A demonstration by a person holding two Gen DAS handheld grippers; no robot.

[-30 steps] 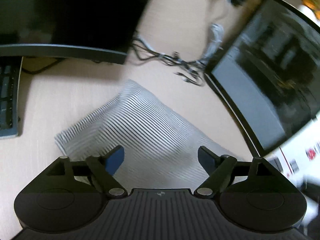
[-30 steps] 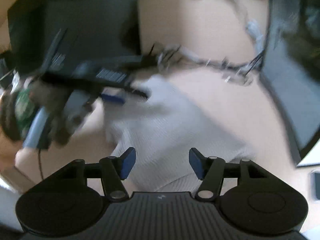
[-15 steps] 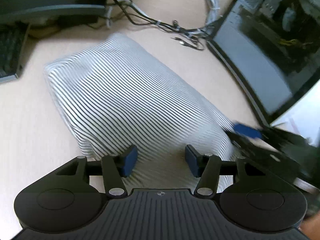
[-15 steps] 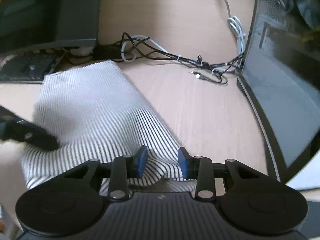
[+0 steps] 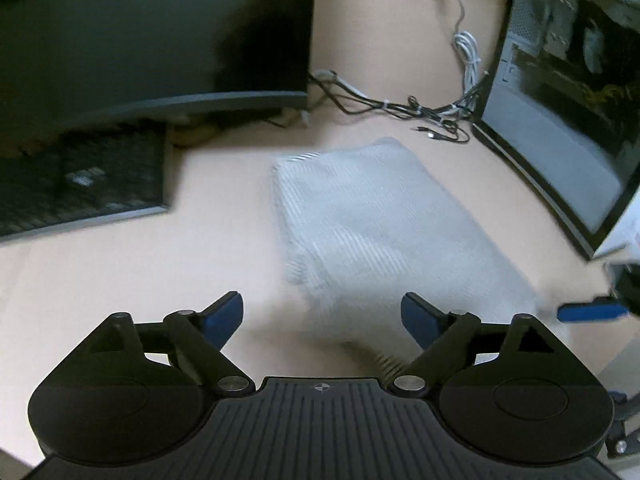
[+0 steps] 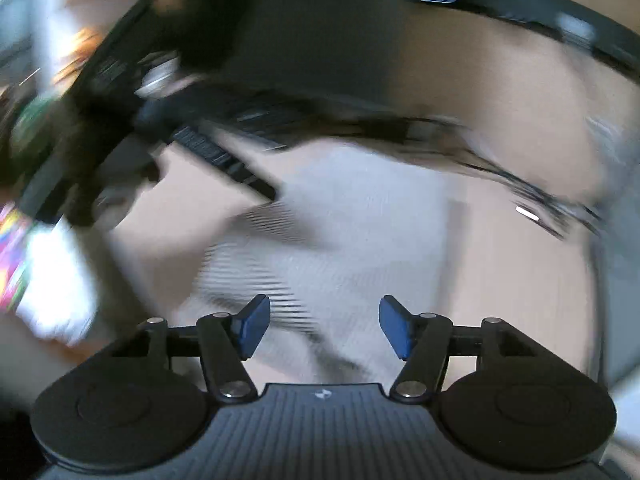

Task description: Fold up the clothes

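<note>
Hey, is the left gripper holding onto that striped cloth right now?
No, the left gripper has its jaws wide apart with nothing between them, and the folded grey-and-white striped cloth lies on the light wooden desk.

- Folded garment (image 5: 372, 216): white with fine dark stripes.
- Worktop (image 5: 120, 280): pale beige wood tone.
- Left gripper (image 5: 322, 316): black body, blue pads.
- Right gripper (image 6: 324, 326): black body, blue pads.
- Keyboard (image 5: 80, 184): black keys, grey frame.
- Cables (image 5: 400, 108): black and white.

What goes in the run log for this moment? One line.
left gripper: open, empty | right gripper: open, empty | striped garment: folded, on desk | views blurred
</note>
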